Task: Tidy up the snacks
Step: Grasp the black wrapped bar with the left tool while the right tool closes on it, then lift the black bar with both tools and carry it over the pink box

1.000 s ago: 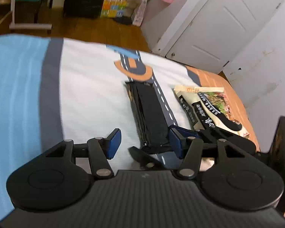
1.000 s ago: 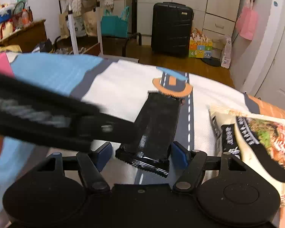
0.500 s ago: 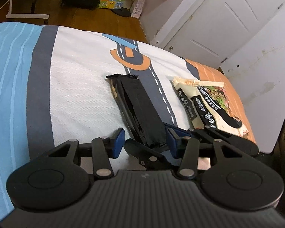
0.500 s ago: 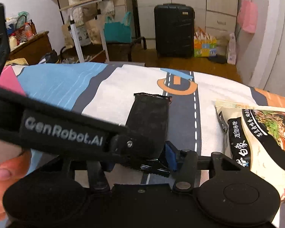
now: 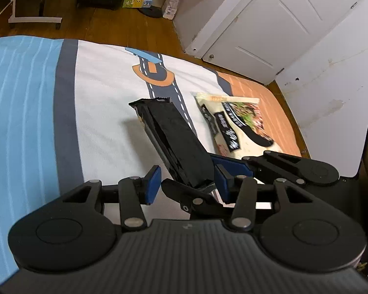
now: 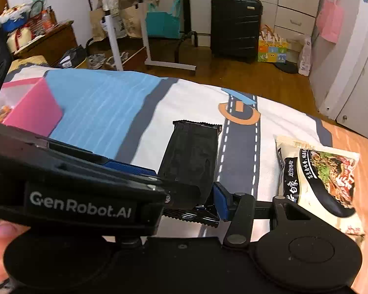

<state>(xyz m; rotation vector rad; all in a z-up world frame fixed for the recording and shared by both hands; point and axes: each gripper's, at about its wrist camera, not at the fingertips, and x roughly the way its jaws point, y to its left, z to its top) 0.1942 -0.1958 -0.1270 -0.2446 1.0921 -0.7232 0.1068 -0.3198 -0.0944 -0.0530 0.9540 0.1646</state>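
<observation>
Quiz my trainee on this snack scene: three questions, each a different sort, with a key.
1. True or false: the noodle packet is held in a gripper.
2. In the right wrist view, the noodle packet is on which side of the black snack packet? A) left B) right C) underneath it
3. What colour is the box on the bed cover at the left edge of the right wrist view?

Key: 1. False, it lies on the bed cover with no gripper on it. 2. B. 3. Pink.
</observation>
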